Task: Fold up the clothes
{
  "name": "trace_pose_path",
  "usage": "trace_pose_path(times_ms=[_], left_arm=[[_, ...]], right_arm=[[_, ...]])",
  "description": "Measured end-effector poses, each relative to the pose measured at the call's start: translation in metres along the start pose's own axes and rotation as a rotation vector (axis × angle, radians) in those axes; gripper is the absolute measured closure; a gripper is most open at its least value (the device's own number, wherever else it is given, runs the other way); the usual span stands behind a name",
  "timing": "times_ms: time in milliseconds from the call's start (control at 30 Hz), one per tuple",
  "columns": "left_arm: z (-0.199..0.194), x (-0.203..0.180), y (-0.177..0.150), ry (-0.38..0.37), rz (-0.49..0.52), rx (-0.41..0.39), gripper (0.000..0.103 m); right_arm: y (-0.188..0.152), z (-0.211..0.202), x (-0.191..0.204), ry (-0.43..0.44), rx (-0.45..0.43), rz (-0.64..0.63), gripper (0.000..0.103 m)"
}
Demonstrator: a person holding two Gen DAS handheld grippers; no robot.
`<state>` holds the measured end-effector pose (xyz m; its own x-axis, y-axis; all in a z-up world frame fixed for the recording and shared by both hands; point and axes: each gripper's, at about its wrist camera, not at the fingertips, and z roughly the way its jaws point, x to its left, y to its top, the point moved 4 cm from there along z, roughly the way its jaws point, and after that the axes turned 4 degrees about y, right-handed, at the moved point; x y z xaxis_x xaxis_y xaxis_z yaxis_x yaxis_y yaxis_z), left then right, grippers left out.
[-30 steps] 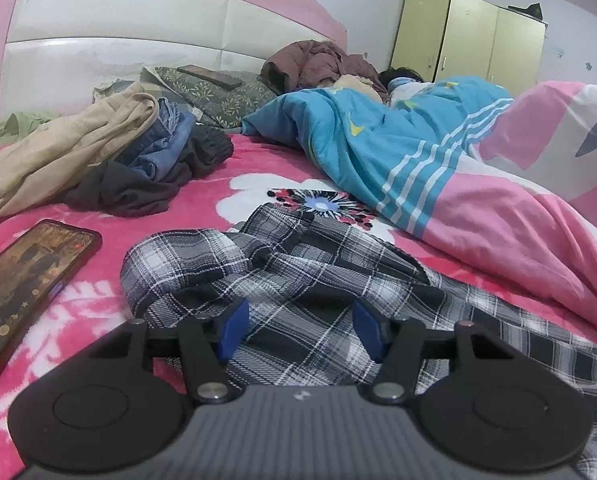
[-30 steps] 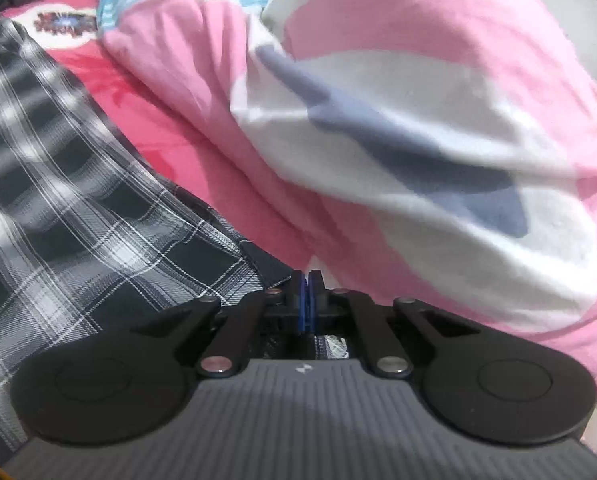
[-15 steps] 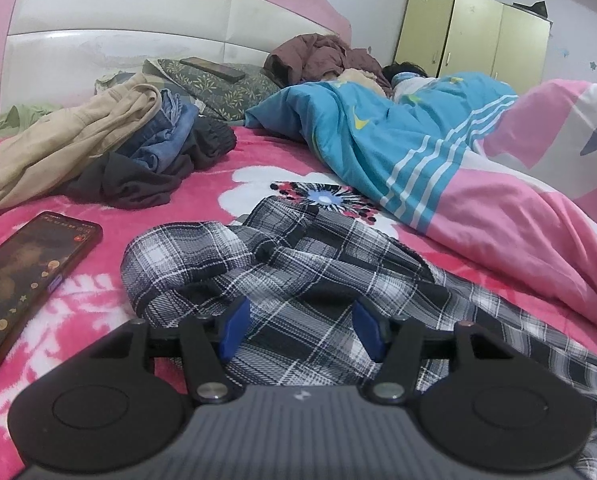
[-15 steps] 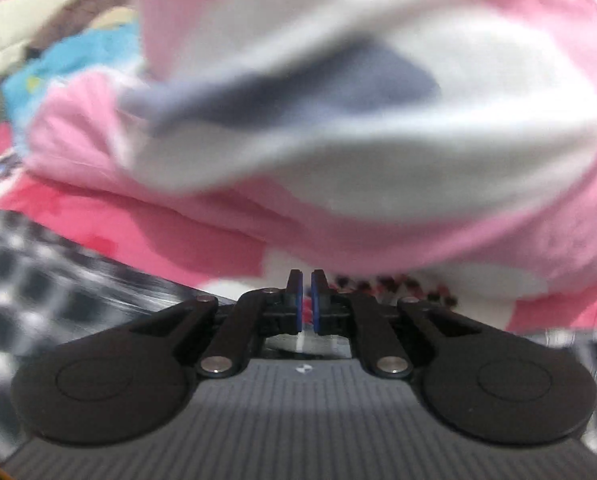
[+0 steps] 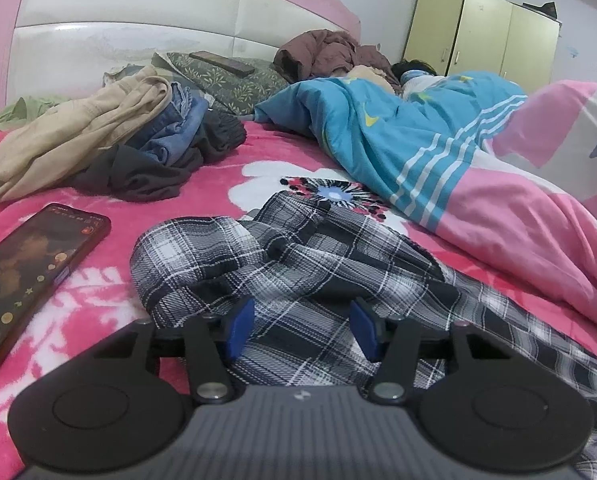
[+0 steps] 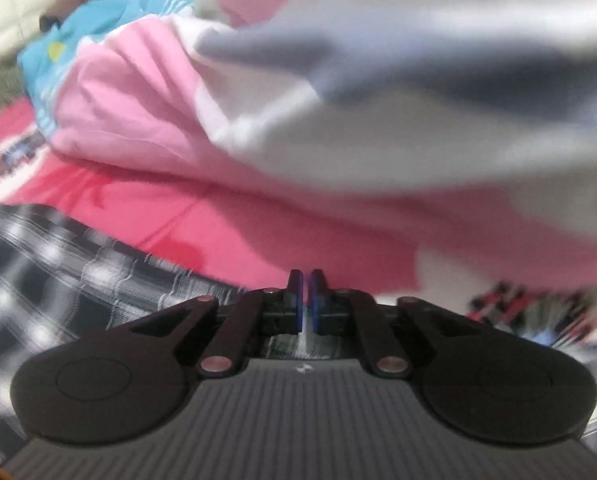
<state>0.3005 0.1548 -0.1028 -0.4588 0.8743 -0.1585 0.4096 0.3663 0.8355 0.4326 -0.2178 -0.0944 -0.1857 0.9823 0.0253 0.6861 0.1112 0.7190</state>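
Across a pink floral bed (image 5: 226, 184), a black-and-white plaid garment (image 5: 298, 272) lies rumpled toward the near edge, seemingly awaiting its fold; the left gripper (image 5: 300, 330) hovers low over it, jaws about half apart and closing, checked cloth between the blue pads but not pinched; the right gripper (image 6: 306, 300), blurred, has its jaws all but together, and whether the pale strip in the slit is cloth cannot be told; a phone (image 5: 30, 276) lies near the left edge, its screen text unreadable; a heap of clothes (image 5: 110, 136) sits toward the headboard (image 5: 138, 20), probably next; no brand legible.
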Motion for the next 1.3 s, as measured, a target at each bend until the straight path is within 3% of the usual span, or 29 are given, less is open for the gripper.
trace_pose_path(times_ms=[133,267,467,633,733,800,900,1000,1200,1300], left_arm=[[0.000,-0.001,0.000,0.010,0.005,0.001,0.050],[0.000,0.001,0.000,0.008,0.001,0.005,0.051],[0.002,0.004,0.001,-0.009,-0.012,0.020,0.051],[0.002,0.008,0.004,-0.050,-0.044,0.033,0.045],[-0.003,0.011,0.008,-0.088,-0.057,0.034,0.037],[-0.008,0.012,0.010,-0.110,-0.053,0.028,0.031],[-0.016,0.012,0.013,-0.145,-0.038,0.026,0.026],[-0.024,0.013,0.016,-0.190,-0.020,0.029,0.022],[-0.044,0.015,0.020,-0.290,0.035,0.021,0.015],[-0.052,0.020,0.022,-0.311,0.037,0.016,0.013]], right_arm=[[0.006,-0.024,0.036,0.169,-0.021,-0.002,0.098],[0.006,0.016,0.070,0.306,0.106,0.065,0.100],[0.027,0.054,0.067,0.144,0.052,0.136,0.102],[0.033,0.017,0.062,0.134,-0.016,0.181,0.098],[0.027,-0.035,0.059,0.161,-0.068,0.198,0.088],[0.020,-0.070,0.059,0.180,-0.093,0.207,0.073],[0.004,-0.120,0.058,0.180,-0.131,0.214,0.058],[-0.019,-0.163,0.059,0.167,-0.157,0.227,0.050],[-0.063,-0.205,0.077,0.124,-0.198,0.280,0.025],[-0.081,-0.218,0.084,0.092,-0.203,0.296,0.020]])
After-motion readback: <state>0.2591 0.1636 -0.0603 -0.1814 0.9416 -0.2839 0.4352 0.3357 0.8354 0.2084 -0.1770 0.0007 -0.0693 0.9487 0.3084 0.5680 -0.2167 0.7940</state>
